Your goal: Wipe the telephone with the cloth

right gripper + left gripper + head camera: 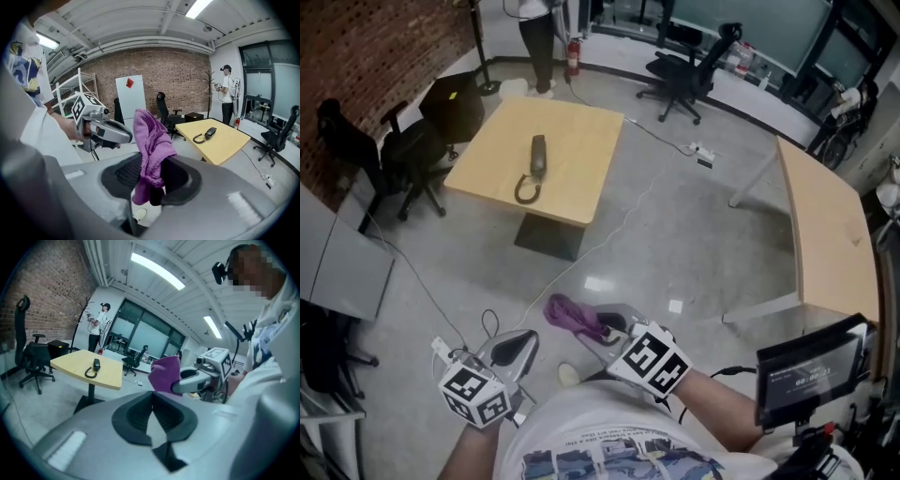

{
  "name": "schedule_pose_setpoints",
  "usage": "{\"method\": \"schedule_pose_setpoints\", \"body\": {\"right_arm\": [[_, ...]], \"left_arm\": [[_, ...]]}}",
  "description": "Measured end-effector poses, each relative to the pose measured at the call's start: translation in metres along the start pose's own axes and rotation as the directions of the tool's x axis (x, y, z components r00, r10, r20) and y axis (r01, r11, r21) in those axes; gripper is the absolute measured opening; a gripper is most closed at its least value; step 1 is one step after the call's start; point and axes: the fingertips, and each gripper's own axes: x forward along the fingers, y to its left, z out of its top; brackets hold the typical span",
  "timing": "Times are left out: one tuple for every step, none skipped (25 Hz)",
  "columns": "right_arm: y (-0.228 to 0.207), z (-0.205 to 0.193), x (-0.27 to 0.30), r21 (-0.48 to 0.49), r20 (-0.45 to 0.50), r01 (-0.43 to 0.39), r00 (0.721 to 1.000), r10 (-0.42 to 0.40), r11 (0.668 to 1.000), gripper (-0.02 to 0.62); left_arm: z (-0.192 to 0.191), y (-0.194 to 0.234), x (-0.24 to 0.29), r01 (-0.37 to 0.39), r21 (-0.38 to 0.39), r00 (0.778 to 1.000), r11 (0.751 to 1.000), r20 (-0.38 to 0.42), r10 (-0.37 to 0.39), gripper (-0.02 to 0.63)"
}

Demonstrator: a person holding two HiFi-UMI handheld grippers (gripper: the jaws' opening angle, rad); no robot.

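Note:
The black telephone handset (pixel 537 155) lies with its coiled cord on a square yellow table (pixel 572 178) some way ahead across the floor; it also shows in the left gripper view (pixel 95 364) and the right gripper view (pixel 210 132). My right gripper (pixel 605 328) is shut on a purple cloth (pixel 570 315), which sticks up between its pads (pixel 150 140). My left gripper (pixel 523 342) is beside it, shut and holding nothing (pixel 152 405). Both grippers are held close to my body, far from the table.
Black office chairs stand left of the table (pixel 403 155) and beyond it (pixel 689 70). A longer wooden table (pixel 825 225) runs along the right. Cables and a power strip (pixel 703 155) lie on the concrete floor. A person (pixel 539 42) stands at the back.

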Motion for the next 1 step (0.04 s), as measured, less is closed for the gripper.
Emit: {"method": "schedule_pose_setpoints", "body": {"right_arm": [[0.0004,-0.0091,-0.0049,0.012,-0.008,0.005,1.000,-0.005,1.000,0.110]], "left_arm": [[-0.0071,-0.0041,0.0052,0.007,0.003,1.000,1.000,-0.016,-0.007,0.003]]}}
